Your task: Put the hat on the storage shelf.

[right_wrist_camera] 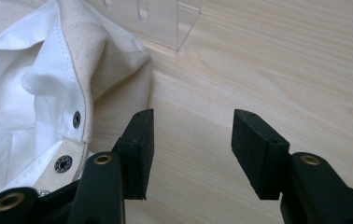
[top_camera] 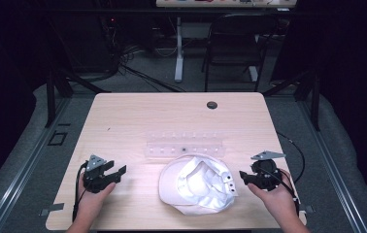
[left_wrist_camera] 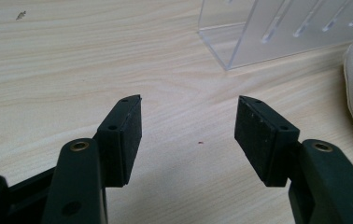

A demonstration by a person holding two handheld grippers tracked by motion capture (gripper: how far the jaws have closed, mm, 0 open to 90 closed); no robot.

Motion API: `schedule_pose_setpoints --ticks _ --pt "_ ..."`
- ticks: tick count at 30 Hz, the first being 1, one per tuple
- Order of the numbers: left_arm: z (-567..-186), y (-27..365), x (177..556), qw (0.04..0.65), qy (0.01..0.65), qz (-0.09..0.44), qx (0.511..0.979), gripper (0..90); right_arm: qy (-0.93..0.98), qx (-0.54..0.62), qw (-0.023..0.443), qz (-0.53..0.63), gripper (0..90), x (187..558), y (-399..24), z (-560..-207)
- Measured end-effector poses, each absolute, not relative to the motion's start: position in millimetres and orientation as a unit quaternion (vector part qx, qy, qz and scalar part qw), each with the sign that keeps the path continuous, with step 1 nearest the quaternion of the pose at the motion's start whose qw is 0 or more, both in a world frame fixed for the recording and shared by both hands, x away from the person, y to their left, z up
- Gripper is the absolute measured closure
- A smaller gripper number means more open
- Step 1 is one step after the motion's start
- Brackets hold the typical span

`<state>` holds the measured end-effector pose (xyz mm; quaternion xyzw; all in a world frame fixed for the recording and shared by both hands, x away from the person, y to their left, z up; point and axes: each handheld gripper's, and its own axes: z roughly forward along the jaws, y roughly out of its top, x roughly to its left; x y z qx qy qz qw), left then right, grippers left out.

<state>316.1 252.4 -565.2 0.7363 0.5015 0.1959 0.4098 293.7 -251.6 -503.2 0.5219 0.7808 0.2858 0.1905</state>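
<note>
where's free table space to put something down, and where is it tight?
Free: the wide far strip of the table behind the clear acrylic rack, up to the dark grommet, and the left part beyond the left gripper. Crowded: the near centre, where the white cap lies upside down close against the rack, with the right gripper beside it.

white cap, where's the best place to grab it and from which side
Probably the raised back edge of the white cap by its snap strap. It stands up as a thin fold beside the open right tongs, so come in from the cap's right, level with the table.
</note>
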Motion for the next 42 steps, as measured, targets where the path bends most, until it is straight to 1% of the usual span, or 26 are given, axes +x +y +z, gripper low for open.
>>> schedule_pose_setpoints --ticks 3,5,6,7,9,16,17,23,27,28,30,32,34,35,39,42 --pt "-565.7 251.6 315.4 0.411 0.499 0.191 0.739 43.8 0.78 0.523 0.188 0.287 49.5 294.7 -249.6 -497.7" --pt "-565.7 250.4 315.5 0.411 0.496 0.19 0.741 44.6 0.777 0.526 0.173 0.299 50.0 296.1 -248.8 -491.4" --pt "-565.7 250.4 315.5 0.411 0.496 0.19 0.741 44.6 0.777 0.526 0.173 0.299 50.0 296.1 -248.8 -491.4" --pt "-565.8 250.0 315.7 0.411 0.496 0.19 0.741 44.7 0.775 0.532 0.159 0.301 50.8 297.8 -248.9 -487.7" --pt "-566.5 249.2 316.0 0.41 0.495 0.188 0.742 44.7 0.774 0.535 0.156 0.301 50.9 298.8 -248.8 -486.1" --pt "-566.9 248.5 315.6 0.41 0.493 0.184 0.745 44.5 0.774 0.54 0.114 0.31 51.6 304.4 -246.2 -472.9" --pt "-566.9 248.5 315.6 0.41 0.493 0.184 0.745 44.4 0.774 0.54 0.114 0.31 51.6 304.4 -246.2 -472.9" --pt "-567.0 247.5 315.6 0.409 0.491 0.186 0.747 44.5 0.778 0.541 0.086 0.308 55.6 305.4 -239.0 -465.7" --pt "-567.0 247.4 315.5 0.409 0.49 0.184 0.748 44.4 0.779 0.553 0.064 0.29 56.1 308.6 -237.7 -466.6" --pt "-567.0 247.3 315.5 0.409 0.489 0.184 0.748 44.4 0.772 0.566 0.04 0.286 56.0 310.9 -238.8 -468.9" --pt "-567.0 247.2 315.6 0.409 0.489 0.184 0.748 44.4 0.77 0.57 0.034 0.283 55.9 311.5 -238.5 -469.8" --pt "-566.9 247.0 315.6 0.407 0.489 0.182 0.75 44.4 0.768 0.575 0.012 0.281 55.1 313.1 -238.9 -472.5" --pt "-567.3 246.3 315.8 0.406 0.489 0.183 0.75 44.3 0.76 0.586 -0.025 0.281 54.4 314.3 -237.2 -477.1" --pt "-567.3 246.3 315.8 0.406 0.489 0.183 0.75 44.3 0.76 0.586 -0.025 0.281 54.4 314.3 -237.2 -477.1" --pt "-567.7 245.3 315.7 0.407 0.488 0.183 0.75 44.3 0.759 0.59 -0.051 0.272 52.3 316.3 -235.4 -485.0" --pt "-567.8 245.3 315.7 0.407 0.488 0.182 0.75 44.2 0.762 0.59 -0.057 0.261 52.1 318.8 -233.9 -491.6"
